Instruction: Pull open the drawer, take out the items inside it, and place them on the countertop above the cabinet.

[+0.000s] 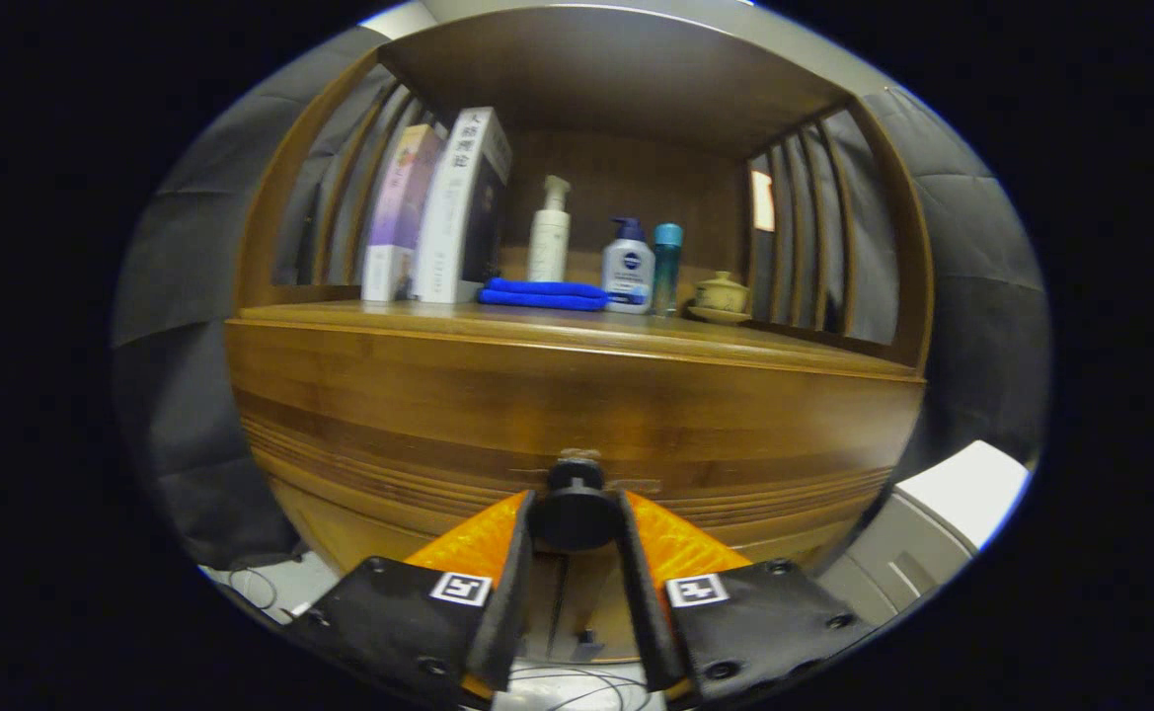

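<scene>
Your tool (577,518) has both fingers pressed against the sides of the round dark knob (575,506) on the drawer front (577,434), closed down to the knob's width and holding nothing else. The drawer looks fully shut, its face flush with the wooden cabinet (340,395), so whatever lies inside it is hidden from you.

The counter (557,326) above it already carries two books (438,212), a pump bottle (549,232), a folded blue cloth (543,293), a second pump bottle (629,267), a slim teal bottle (667,262) and a small lidded cup (722,294), all set toward the back.

The main risk is slipping: the knob is small and round, and the fingers seem to hold it near their tips. If you pull at an angle or upward, they may slide off. A sharp tug could also send the drawer out too far or shake the bottles above. Pull straight back, slowly.
</scene>
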A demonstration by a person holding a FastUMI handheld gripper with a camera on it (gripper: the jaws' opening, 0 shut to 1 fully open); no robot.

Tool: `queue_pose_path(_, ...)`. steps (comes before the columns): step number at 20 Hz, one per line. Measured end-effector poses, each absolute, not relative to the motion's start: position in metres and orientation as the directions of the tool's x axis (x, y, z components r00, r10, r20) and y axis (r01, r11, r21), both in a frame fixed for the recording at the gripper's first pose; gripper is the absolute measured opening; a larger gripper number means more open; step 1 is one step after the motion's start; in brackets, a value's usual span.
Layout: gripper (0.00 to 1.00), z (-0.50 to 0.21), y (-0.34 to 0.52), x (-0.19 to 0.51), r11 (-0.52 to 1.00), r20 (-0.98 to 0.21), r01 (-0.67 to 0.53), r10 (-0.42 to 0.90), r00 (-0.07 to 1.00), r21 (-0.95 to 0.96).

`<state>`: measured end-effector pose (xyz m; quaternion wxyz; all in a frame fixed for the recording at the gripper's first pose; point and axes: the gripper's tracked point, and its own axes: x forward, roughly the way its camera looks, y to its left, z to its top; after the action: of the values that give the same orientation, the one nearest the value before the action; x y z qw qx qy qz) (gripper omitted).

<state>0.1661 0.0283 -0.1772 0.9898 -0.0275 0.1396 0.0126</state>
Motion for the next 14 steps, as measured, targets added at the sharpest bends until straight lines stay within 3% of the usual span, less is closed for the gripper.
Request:
queue_pose_path(1,0.49,-0.18,0.029,0.168,0.999,-0.276,-0.027,0.013,0.961,-0.047)
queue_pose_path(6,0.4,-0.179,0.029,0.166,0.999,-0.281,-0.014,0.002,0.96,-0.041)
queue_pose_path(8,0.31,-0.179,0.03,0.166,0.999,-0.28,-0.03,0.018,0.96,-0.039)
queue_pose_path(14,0.3,-0.178,0.027,0.148,0.998,-0.272,-0.049,0.036,0.962,-0.041)
